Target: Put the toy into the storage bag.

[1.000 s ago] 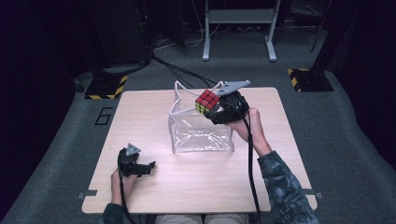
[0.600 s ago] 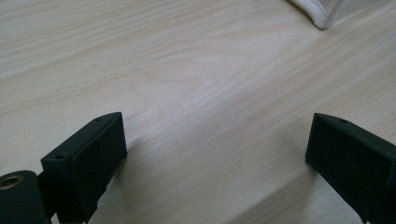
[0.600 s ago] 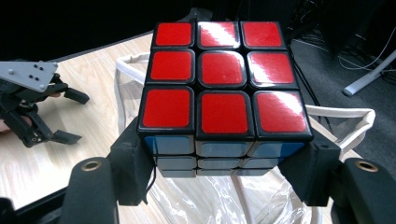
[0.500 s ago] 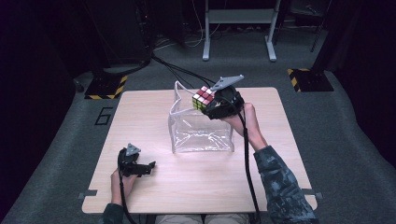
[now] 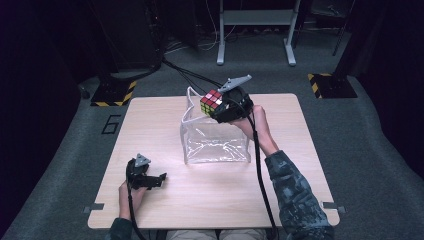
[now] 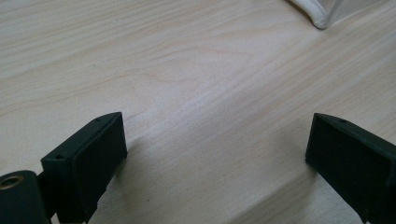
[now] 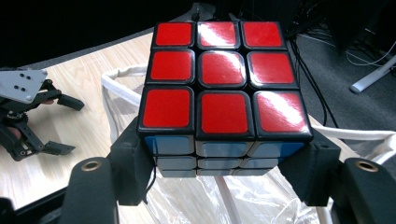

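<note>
One cube (image 7: pixel 224 93) sits clamped in the right claw (image 5: pixel 220 106), directly above one clear bag (image 5: pixel 216 142). The left claw (image 5: pixel 150 181), jaws apart and holding nothing, rests well apart on the pale wooden table (image 5: pixel 295 165). Grey carpet, dark room.

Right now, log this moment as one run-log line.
right gripper: shut on puzzle cube | cube: above clear bag | left gripper: open, on table

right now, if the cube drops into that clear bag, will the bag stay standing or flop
The clear bag looks thin and crinkly, so it would probably sag or shift. Its white rim seems to keep the mouth open, so it may stay standing.
</note>
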